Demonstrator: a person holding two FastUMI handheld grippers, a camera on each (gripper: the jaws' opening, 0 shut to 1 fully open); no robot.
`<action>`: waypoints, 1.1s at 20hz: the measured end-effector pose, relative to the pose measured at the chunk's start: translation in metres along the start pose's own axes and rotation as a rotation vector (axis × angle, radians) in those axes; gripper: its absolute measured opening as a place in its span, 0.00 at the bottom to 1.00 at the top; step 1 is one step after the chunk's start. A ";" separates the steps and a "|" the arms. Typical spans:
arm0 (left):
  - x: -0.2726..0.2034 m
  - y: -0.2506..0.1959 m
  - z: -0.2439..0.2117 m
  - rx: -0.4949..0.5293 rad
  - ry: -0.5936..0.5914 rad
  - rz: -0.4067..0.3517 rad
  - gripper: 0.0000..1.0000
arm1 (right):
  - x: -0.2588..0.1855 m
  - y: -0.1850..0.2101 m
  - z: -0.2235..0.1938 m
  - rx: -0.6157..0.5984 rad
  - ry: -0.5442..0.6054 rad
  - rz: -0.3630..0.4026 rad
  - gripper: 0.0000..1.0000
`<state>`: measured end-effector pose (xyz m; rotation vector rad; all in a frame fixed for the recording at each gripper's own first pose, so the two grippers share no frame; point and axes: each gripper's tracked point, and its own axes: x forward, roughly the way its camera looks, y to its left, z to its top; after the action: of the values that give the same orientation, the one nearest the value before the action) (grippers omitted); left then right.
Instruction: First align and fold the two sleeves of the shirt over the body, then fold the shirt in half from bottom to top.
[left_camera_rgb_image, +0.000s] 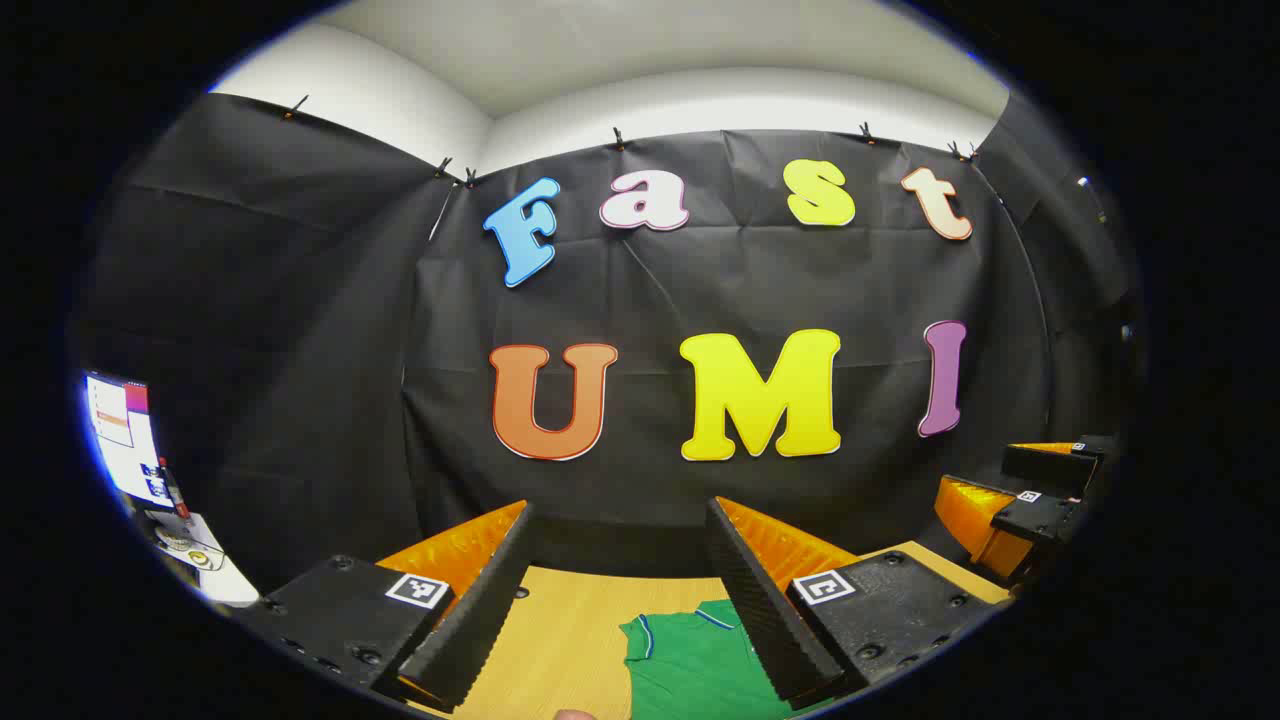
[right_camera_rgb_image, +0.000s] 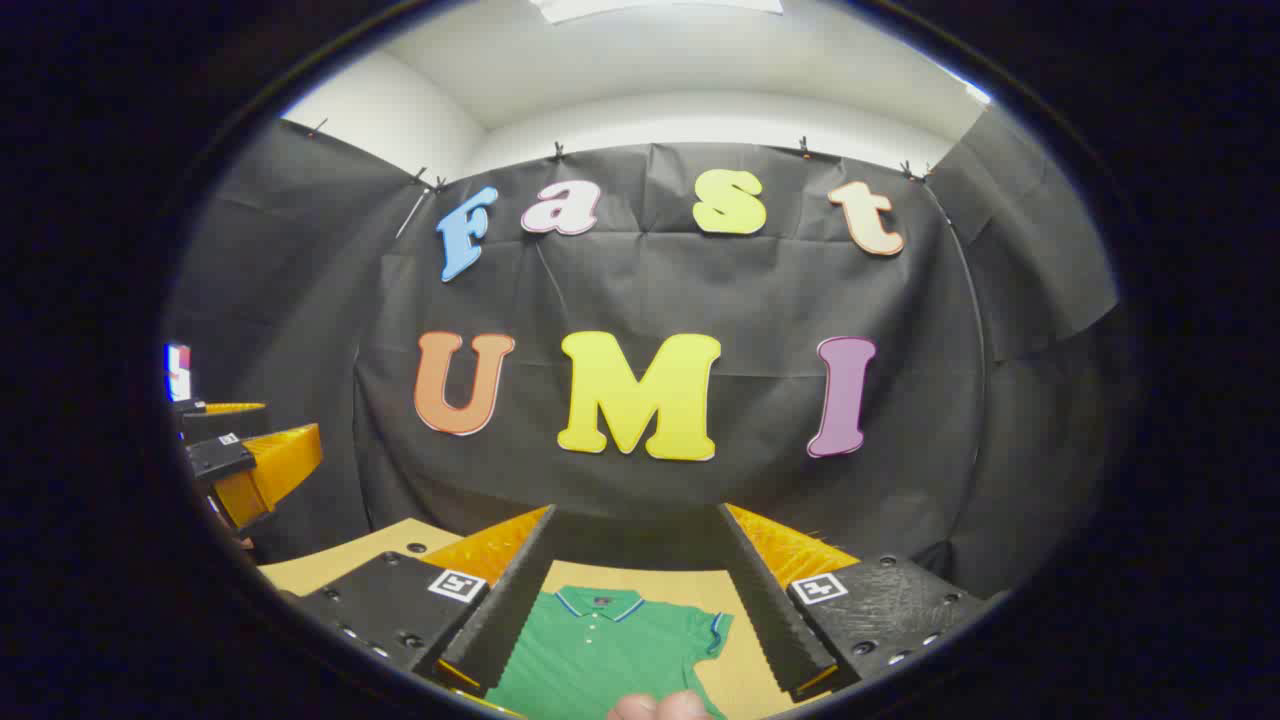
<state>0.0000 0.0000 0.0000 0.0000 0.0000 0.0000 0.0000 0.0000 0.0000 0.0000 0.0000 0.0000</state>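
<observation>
A green polo shirt (right_camera_rgb_image: 610, 650) with a striped collar lies flat on the wooden table (right_camera_rgb_image: 740, 675), collar toward the far wall. In the left gripper view the shirt (left_camera_rgb_image: 690, 665) shows one short sleeve between the fingers. My left gripper (left_camera_rgb_image: 620, 520) is open, held above the table with nothing between its fingers; it also appears at the left edge of the right gripper view, left gripper (right_camera_rgb_image: 235, 445). My right gripper (right_camera_rgb_image: 635, 520) is open above the shirt, empty, and appears at the right edge of the left gripper view, right gripper (left_camera_rgb_image: 1040, 495).
The black cloth wall rises just behind the table's far edge. A monitor (left_camera_rgb_image: 125, 435) and some small items stand at the far left. A bit of a hand (right_camera_rgb_image: 655, 707) shows at the bottom of the right gripper view.
</observation>
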 end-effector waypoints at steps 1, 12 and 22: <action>0.000 0.000 0.000 0.007 0.000 0.000 1.00 | -0.001 -0.008 0.000 -0.061 0.009 0.002 0.96; 0.009 -0.005 -0.012 0.004 0.031 -0.019 1.00 | 0.002 -0.007 -0.004 -0.066 0.028 0.010 0.96; 0.025 -0.027 -0.026 0.001 0.050 -0.066 1.00 | 0.024 -0.042 -0.028 -0.048 0.102 -0.016 0.95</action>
<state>0.0251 -0.0273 -0.0257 0.0015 0.0503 -0.0658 0.0243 -0.0421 -0.0283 -0.0476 0.1021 -0.0156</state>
